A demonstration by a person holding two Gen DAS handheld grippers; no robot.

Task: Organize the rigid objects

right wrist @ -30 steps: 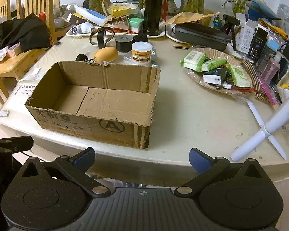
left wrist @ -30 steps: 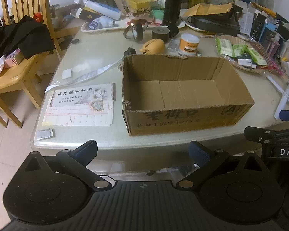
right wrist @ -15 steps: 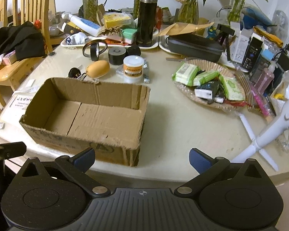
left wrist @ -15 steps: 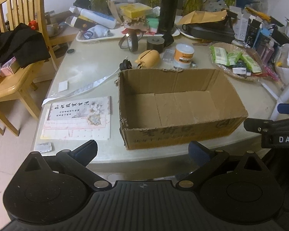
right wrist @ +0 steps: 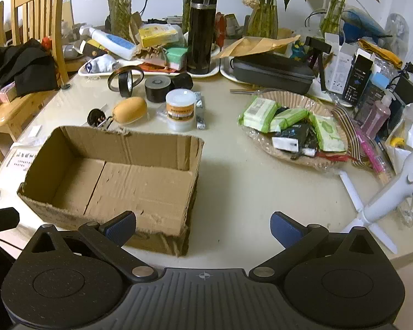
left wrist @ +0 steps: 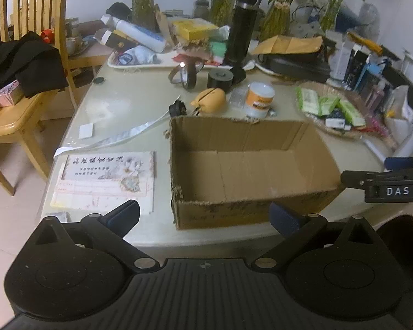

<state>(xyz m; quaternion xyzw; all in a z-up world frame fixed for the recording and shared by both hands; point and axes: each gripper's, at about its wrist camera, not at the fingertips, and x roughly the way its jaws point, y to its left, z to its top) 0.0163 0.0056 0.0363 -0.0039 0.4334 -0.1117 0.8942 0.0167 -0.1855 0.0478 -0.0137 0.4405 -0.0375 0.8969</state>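
Now your cardboard box (left wrist: 247, 165) sits open-topped near the table's (right wrist: 247, 192) front edge; both your left gripper (left wrist: 203, 216) and right gripper (right wrist: 203, 227) are wide apart, holding nothing. Only the left view shows the printed card (left wrist: 107, 178); only the right shows the white stand (right wrist: 385, 198).

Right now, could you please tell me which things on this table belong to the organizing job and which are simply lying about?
Likely part of the job:
- empty cardboard box
- white jar with orange label
- black tape roll
- yellow oval case
- left tongs and right tongs, both open

Just lying about:
- printed card
- basket of green packets
- black flask
- wooden chair
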